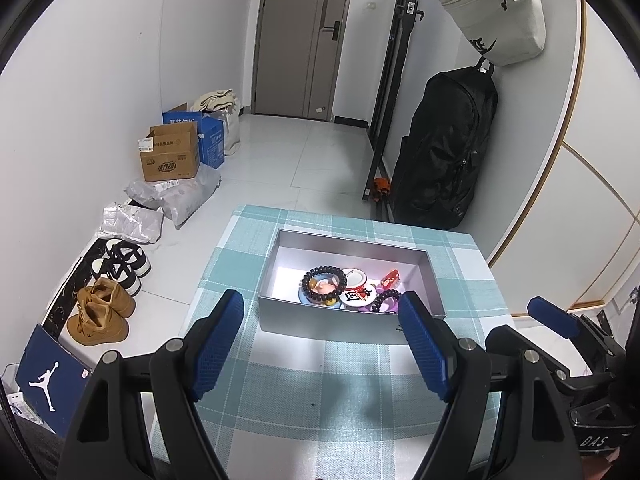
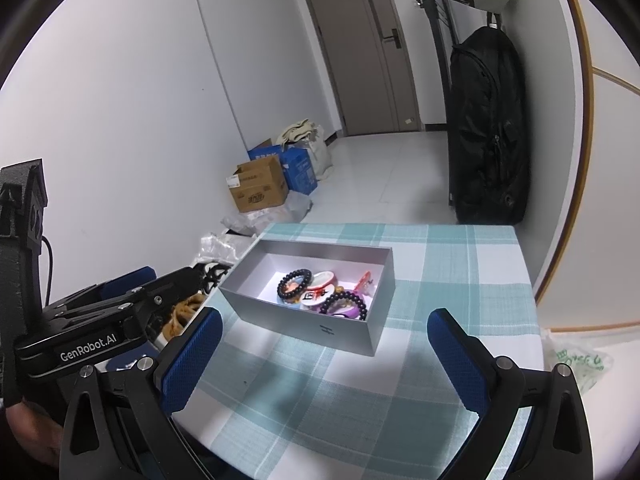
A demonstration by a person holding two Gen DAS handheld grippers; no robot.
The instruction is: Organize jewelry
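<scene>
A grey open box [image 1: 320, 322] [image 2: 296, 320] stands on the checked tablecloth. Inside it lie a dark bead bracelet [image 1: 324, 283] [image 2: 295, 283], a second dark bead bracelet [image 1: 385, 300] [image 2: 345, 302], round badges [image 1: 357, 296] [image 2: 316, 296] and a red charm [image 1: 389, 278] [image 2: 364, 280]. My left gripper [image 1: 322, 308] hovers just in front of the box, open, with nothing between its blue pads. My right gripper [image 2: 324, 326] hangs open to the right of the left one, also short of the box and holding nothing.
The table [image 1: 280, 392] [image 2: 460, 280] is small, its edges close on all sides. Shoes [image 1: 102, 312], cardboard boxes [image 1: 170, 154] and parcels sit on the floor to the left. A black bag [image 1: 448, 148] [image 2: 486, 128] hangs by the wall at right. A green-printed plastic bag [image 2: 576, 360] lies right of the table.
</scene>
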